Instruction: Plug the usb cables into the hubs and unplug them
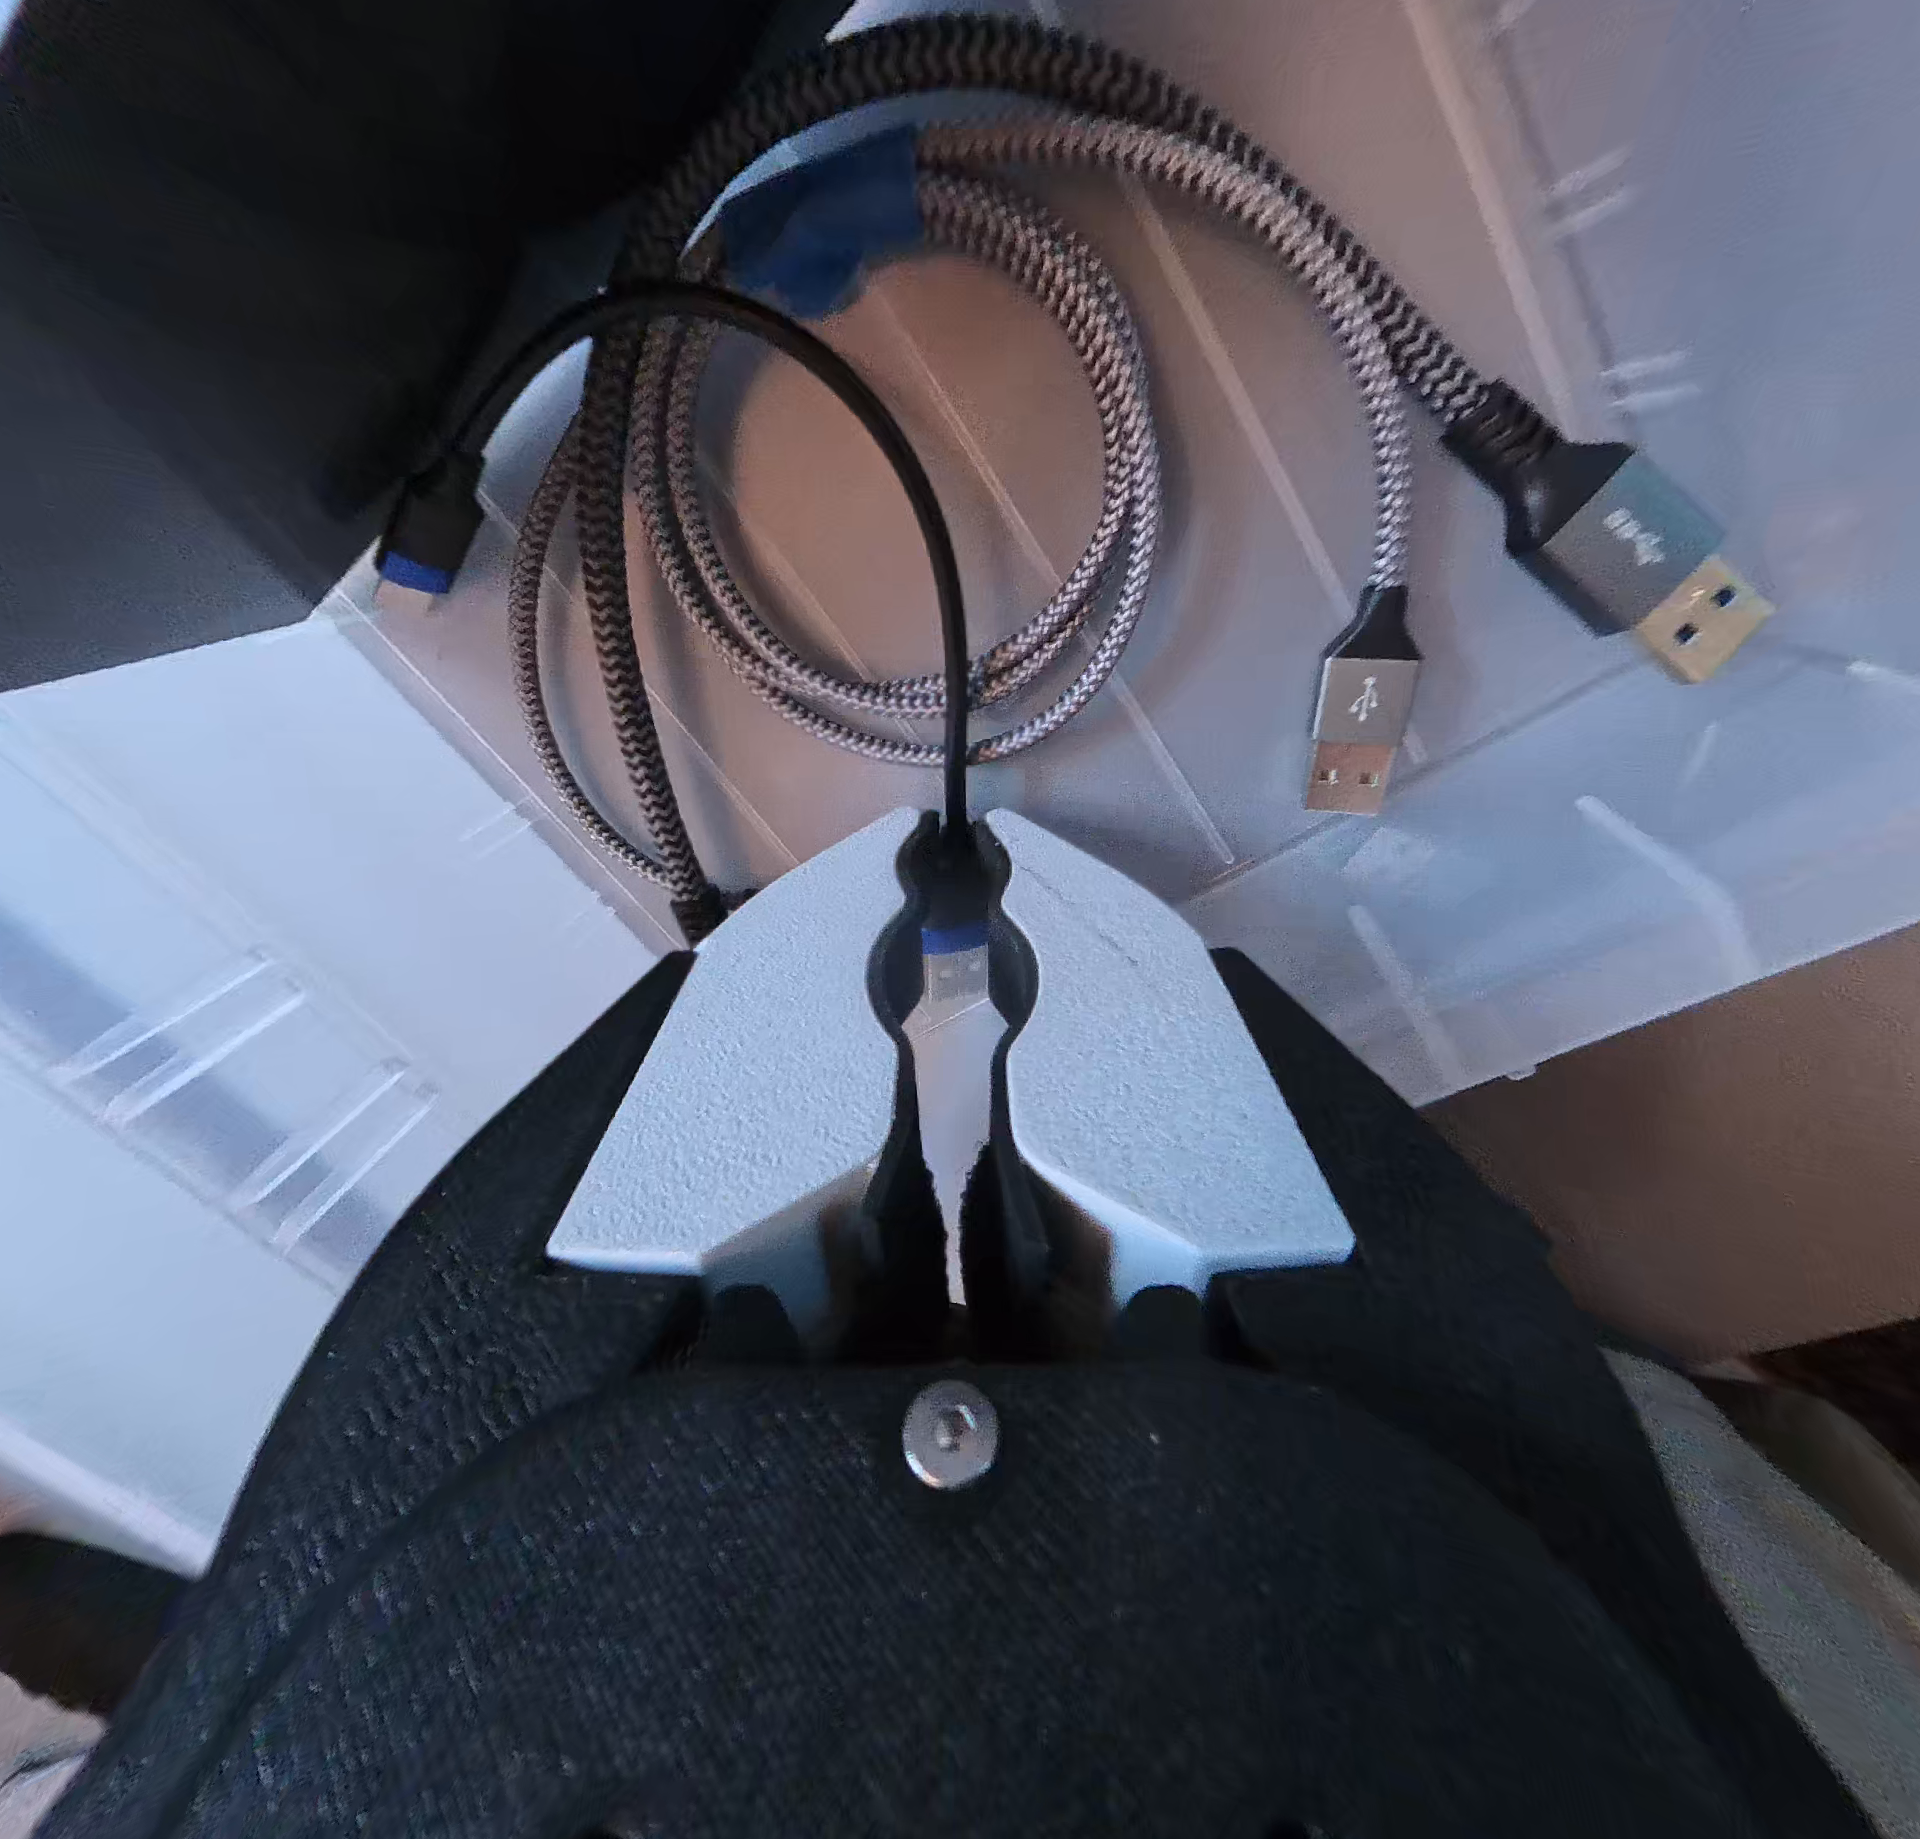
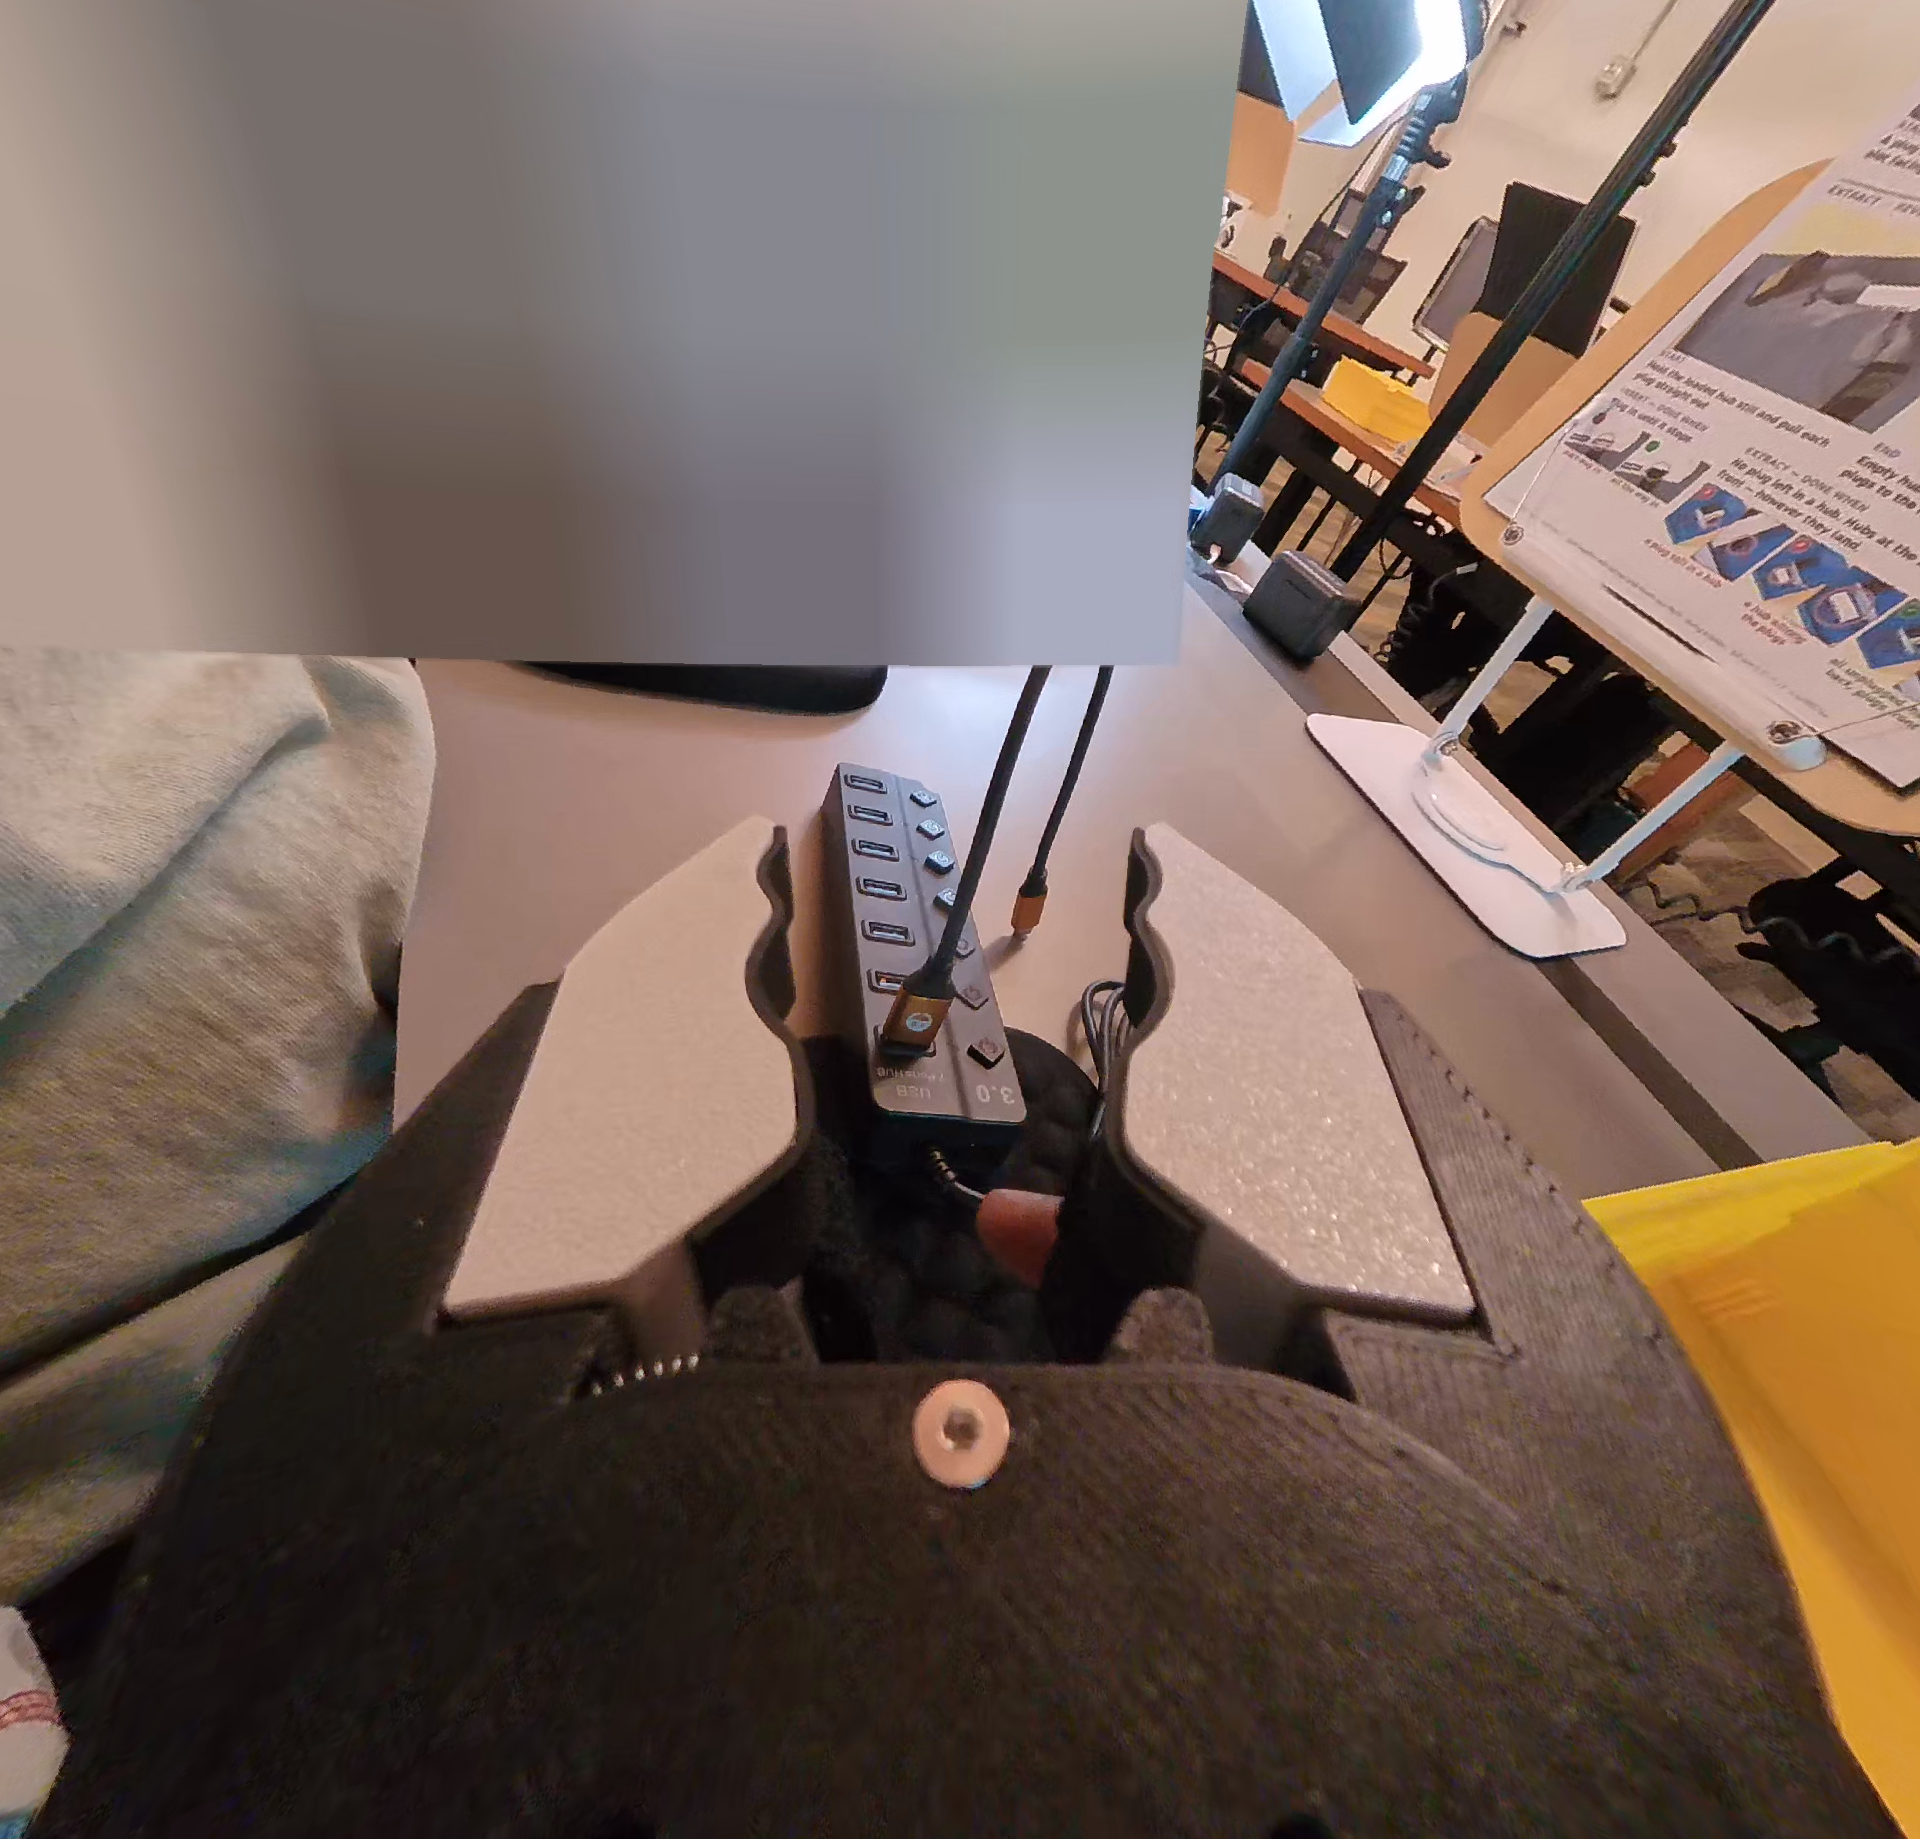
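Observation:
My left gripper (image 1: 948, 833) is shut on the black plug (image 1: 951, 942) of a thin black USB cable (image 1: 914, 480), its metal tip pointing back toward the camera. The cable's other end (image 1: 428, 532) has a blue band. Below lie coiled braided cables (image 1: 935, 501) with a grey plug (image 1: 1361, 709) and a gold-tipped plug (image 1: 1642, 563) in a clear bin (image 1: 1558, 906). My right gripper (image 2: 956, 854) is open over a black multi-port USB hub (image 2: 920, 948) on the table. An orange-collared plug (image 2: 914, 1020) sits in the hub's near port. A second orange-tipped connector (image 2: 1029, 901) lies loose beside it.
A yellow bin (image 2: 1766, 1426) is at the right. A white stand (image 2: 1475, 833) holds an instruction sheet (image 2: 1745, 501). A person's grey-green sleeve (image 2: 187, 958) is at the left. A coiled thin black cord (image 2: 1101, 1031) lies by the right finger. Light stands and desks are behind.

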{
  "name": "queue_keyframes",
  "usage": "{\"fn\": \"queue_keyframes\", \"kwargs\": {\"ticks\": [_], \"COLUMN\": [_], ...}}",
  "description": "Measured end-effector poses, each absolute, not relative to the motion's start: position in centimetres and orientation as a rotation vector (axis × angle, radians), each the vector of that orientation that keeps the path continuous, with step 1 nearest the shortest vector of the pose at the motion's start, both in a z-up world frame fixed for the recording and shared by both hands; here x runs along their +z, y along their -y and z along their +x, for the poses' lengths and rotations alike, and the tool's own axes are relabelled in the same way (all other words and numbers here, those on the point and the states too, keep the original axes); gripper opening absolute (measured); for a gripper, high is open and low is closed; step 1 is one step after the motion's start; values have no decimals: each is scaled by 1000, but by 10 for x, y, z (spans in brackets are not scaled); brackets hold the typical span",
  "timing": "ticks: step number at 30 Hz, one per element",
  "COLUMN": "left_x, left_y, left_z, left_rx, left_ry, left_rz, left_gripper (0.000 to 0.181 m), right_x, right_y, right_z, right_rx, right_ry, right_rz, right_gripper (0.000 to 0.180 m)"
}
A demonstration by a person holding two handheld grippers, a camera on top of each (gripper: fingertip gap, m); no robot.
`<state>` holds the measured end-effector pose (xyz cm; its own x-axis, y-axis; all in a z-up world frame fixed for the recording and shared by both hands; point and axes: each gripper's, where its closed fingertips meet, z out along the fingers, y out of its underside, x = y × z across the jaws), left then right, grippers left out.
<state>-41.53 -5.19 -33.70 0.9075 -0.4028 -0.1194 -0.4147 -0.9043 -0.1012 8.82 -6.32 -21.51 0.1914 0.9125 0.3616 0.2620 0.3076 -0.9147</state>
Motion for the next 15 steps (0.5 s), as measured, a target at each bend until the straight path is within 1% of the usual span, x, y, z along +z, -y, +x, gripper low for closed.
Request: {"fn": "queue_keyframes", "kwargs": {"ticks": [3, 6, 10, 13, 15], "left_x": [-323, -289, -205, -142, -110], "left_y": [45, 31, 18, 37, 56], "left_z": [-402, -374, -343, -319, -304], "left_rx": [50, -187, -528, -765, -930], "left_ry": [-615, -506, -241, -156, -110], "left_rz": [-2799, -2484, -1865, -1391, -1111], "left_gripper": [7, 6, 7, 6, 6], "right_x": [-215, -211, -205, -199, -191], "right_y": [62, 62, 63, 63, 64], "right_z": [89, 91, 92, 88, 79], "right_rx": [650, 637, 621, 595, 589], "right_ry": [1330, 1314, 1294, 1287, 1274], "right_rz": [-1209, -1186, -1153, -1127, -1091], "right_gripper": [62, 59, 56, 53, 51]}}
